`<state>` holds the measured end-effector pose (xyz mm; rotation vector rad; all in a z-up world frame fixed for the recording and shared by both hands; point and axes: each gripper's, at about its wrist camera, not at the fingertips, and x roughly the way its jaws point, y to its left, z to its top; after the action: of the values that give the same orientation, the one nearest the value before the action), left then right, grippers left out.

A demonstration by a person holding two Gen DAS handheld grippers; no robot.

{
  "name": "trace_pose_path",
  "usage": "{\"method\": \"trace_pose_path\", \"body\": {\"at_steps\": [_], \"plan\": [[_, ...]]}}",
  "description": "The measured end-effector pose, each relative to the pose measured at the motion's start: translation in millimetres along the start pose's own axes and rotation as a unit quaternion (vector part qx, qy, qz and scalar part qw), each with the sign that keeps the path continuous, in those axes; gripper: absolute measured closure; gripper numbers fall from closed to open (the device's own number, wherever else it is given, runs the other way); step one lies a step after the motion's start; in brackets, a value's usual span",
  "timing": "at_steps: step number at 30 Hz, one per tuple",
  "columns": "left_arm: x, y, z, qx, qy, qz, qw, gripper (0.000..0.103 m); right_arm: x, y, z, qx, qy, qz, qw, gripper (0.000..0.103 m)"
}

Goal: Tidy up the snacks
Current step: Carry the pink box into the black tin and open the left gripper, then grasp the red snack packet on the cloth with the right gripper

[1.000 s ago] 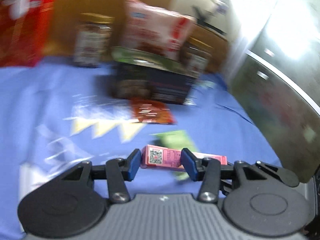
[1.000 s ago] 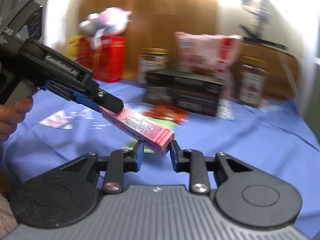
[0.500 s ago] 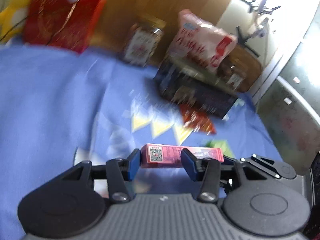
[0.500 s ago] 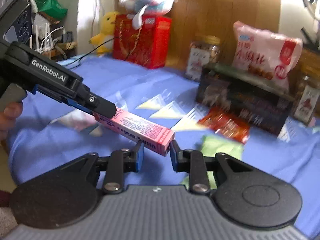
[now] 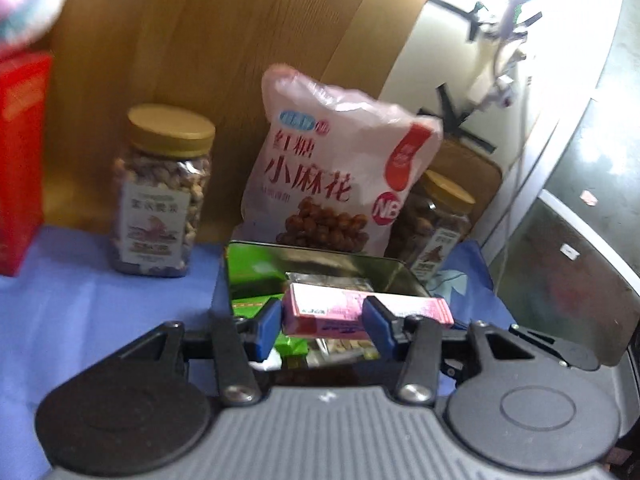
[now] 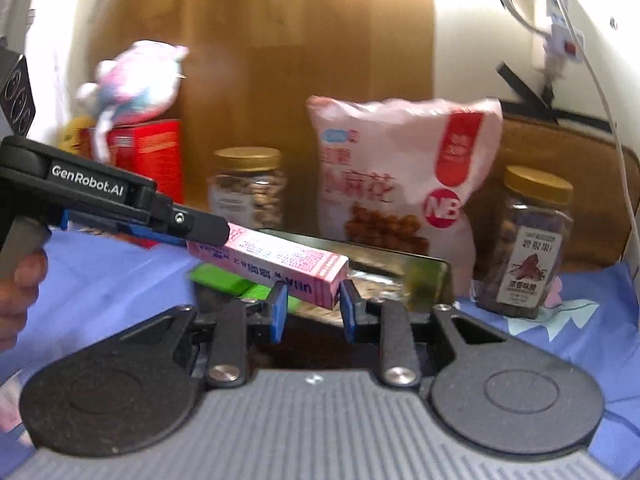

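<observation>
Pink cardboard carton (image 6: pixel 276 268), long and slim, hangs over the open dark metal tin (image 6: pixel 436 276) on the blue cloth, carried by both tongs. It looks light and stiff, yet thin walls may crush, so holding near the two ends seems wise. The left tongs (image 5: pixel 322 322) pinch one end; the right tongs (image 6: pixel 312 306) pinch the other end. Its long axis lies nearly level, running across from one hand to the other, along the tin.

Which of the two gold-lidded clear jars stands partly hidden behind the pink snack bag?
The gold-lidded clear jar with darker contents, on the right: the pink snack bag overlaps its left side. The paler-filled gold-lidded jar stands clear at left.
</observation>
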<state>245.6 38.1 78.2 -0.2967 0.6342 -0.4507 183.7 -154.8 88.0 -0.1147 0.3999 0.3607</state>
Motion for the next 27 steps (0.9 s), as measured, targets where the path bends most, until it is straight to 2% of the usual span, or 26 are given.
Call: {"method": "trace_pose_path", "body": {"at_steps": [6, 9, 14, 18, 20, 22, 27], "plan": [[32, 9, -1, -0.001, 0.022, 0.016, 0.9996, 0.056, 35, -17, -4, 0.009, 0.032, -0.002, 0.999, 0.067], [31, 9, -2, 0.007, 0.02, 0.019, 0.9996, 0.056, 38, -20, -4, 0.016, 0.026, 0.001, 1.0, 0.06], [-1, 7, 7, 0.003, -0.018, 0.007, 0.9998, 0.054, 23, -22, 0, 0.029, 0.001, 0.005, 1.0, 0.059], [-38, 10, -9, -0.001, -0.033, -0.016, 0.9993, 0.054, -6, -32, 0, 0.072, -0.016, 0.027, 0.997, 0.06], [-47, 17, -26, -0.015, -0.019, -0.036, 0.9991, 0.054, -23, -41, -12, 0.108, -0.01, 0.052, 0.993, 0.06], [-44, 24, -43, -0.036, 0.008, -0.056, 0.9978, 0.054, -29, -49, -30, 0.145, 0.014, 0.073, 0.987, 0.06], [-4, 36, -74, -0.096, 0.082, -0.061, 0.9901, 0.054, -5, -65, -67, 0.236, 0.101, 0.088, 0.962, 0.06]]}}
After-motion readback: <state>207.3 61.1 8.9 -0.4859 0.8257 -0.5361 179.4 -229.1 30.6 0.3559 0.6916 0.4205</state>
